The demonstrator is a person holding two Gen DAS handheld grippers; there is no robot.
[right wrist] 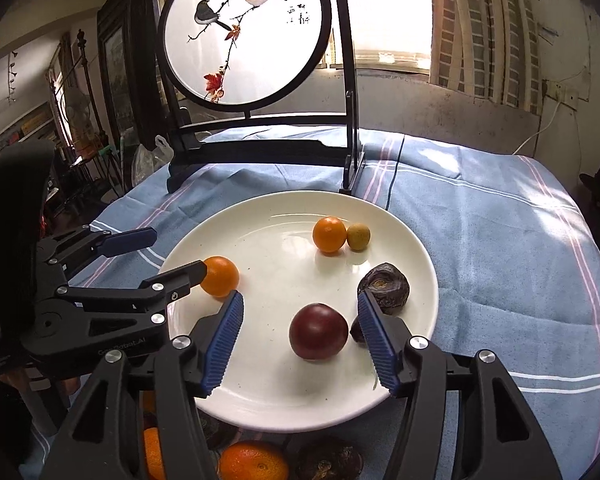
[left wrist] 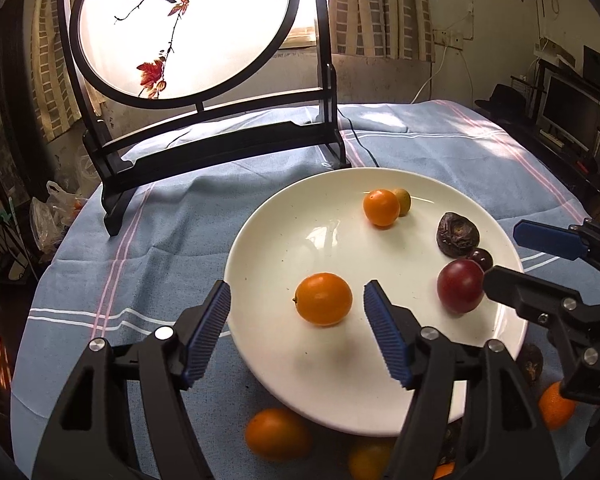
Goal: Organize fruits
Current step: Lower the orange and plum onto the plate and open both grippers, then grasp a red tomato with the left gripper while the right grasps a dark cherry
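Note:
A white plate (left wrist: 284,248) (right wrist: 276,392) lies on the blue cloth. On it are a large orange (left wrist: 323,299) (right wrist: 220,276), a smaller orange (left wrist: 381,207) (right wrist: 329,234) touching a small yellow fruit (left wrist: 403,201) (right wrist: 358,236), a wrinkled dark fruit (left wrist: 458,234) (right wrist: 385,287), a small dark fruit (left wrist: 481,258) (right wrist: 356,332) and a red plum (left wrist: 460,286) (right wrist: 318,331). My left gripper (left wrist: 298,334) (right wrist: 176,254) is open around the large orange, just above it. My right gripper (right wrist: 300,342) (left wrist: 502,254) is open around the red plum.
A black-framed round bird screen (left wrist: 188,28) (right wrist: 244,32) stands behind the plate. Several oranges (left wrist: 278,434) (right wrist: 254,462) and dark wrinkled fruits (right wrist: 330,460) (left wrist: 532,362) lie on the cloth (left wrist: 160,232) (right wrist: 500,248) in front of the plate. The table edge drops off left.

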